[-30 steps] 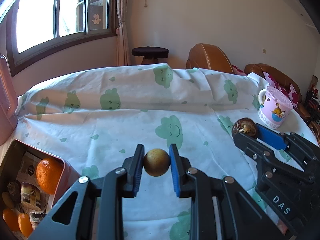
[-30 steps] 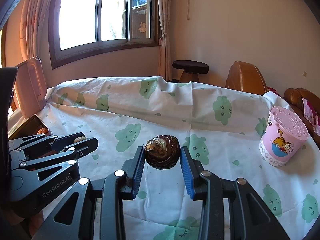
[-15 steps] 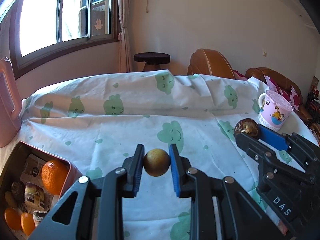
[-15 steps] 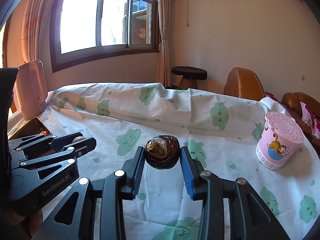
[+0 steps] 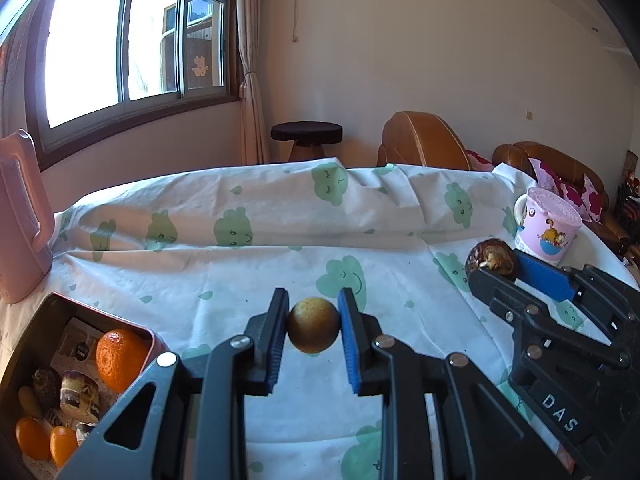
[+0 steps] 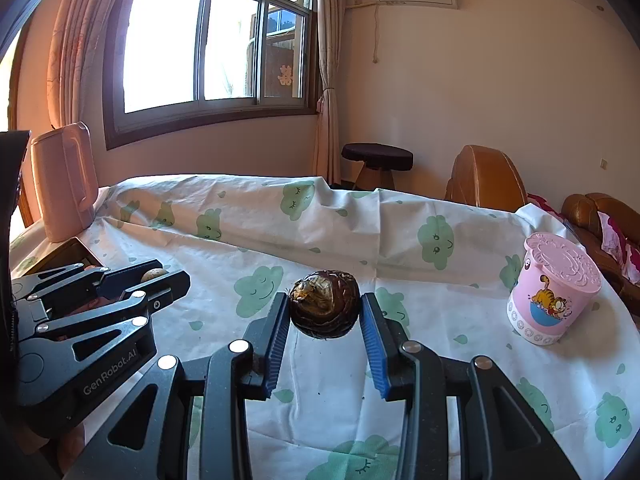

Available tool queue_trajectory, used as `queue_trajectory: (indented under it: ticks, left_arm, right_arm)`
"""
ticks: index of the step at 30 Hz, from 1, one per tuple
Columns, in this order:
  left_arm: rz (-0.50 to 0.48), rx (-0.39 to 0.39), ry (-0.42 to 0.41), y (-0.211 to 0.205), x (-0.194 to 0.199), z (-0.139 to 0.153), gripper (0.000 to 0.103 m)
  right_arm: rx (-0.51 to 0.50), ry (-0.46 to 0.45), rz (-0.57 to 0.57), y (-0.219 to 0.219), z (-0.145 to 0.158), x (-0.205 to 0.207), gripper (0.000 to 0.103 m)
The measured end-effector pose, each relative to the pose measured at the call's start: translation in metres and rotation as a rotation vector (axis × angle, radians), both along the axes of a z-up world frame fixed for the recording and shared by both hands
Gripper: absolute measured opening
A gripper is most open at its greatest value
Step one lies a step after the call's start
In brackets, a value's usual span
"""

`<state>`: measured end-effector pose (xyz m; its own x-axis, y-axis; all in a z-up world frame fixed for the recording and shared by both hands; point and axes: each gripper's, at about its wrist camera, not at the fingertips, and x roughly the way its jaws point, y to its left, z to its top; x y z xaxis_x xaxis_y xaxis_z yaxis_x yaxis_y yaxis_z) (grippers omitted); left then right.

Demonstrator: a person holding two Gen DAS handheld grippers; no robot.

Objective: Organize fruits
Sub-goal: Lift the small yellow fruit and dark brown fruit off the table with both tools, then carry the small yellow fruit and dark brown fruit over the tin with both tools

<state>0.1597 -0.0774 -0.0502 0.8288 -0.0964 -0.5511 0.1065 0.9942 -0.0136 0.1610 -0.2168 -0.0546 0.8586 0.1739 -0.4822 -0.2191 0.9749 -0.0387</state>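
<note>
Both grippers have risen a little since a second ago, so the window sits lower in each view. Left gripper (image 5: 313, 330) is clamped on a small yellow-brown fruit (image 5: 313, 330), held above the cloth (image 5: 248, 272) just right of the tin (image 5: 60, 304) at near left, which holds an orange (image 5: 120, 354) and snacks. Right gripper (image 6: 324, 310) is clamped on a dark scaly fruit (image 6: 324, 310), with the pink cup (image 6: 554, 288) on the cloth to its right.

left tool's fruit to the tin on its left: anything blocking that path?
Nothing visible does. The left tool holds the small brown fruit above the tablecloth; only bare cloth lies between it and the open tin, beyond whose near wall sits an orange.
</note>
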Motion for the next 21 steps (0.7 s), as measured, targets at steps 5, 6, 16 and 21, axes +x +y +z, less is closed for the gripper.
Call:
queue_trajectory:
  ticks: [5,6,16,21]
  left_arm:
    - [0.006,0.006,-0.024,-0.001,-0.004,0.002,0.027]
    - [0.007,0.008,-0.029,-0.001,-0.005,0.003,0.027]
    - [0.017,0.020,-0.080,-0.002,-0.014,0.007,0.027]
    - [0.018,0.028,-0.079,-0.002,-0.019,0.007,0.027]
  right_arm:
    - [0.005,-0.016,0.001,-0.001,0.002,-0.003,0.038]
    - [0.007,-0.019,0.001,-0.001,0.002,-0.004,0.038]
    - [0.020,-0.058,-0.003,-0.002,0.006,-0.014,0.038]
    - [0.019,-0.069,-0.018,-0.001,0.007,-0.018,0.038]
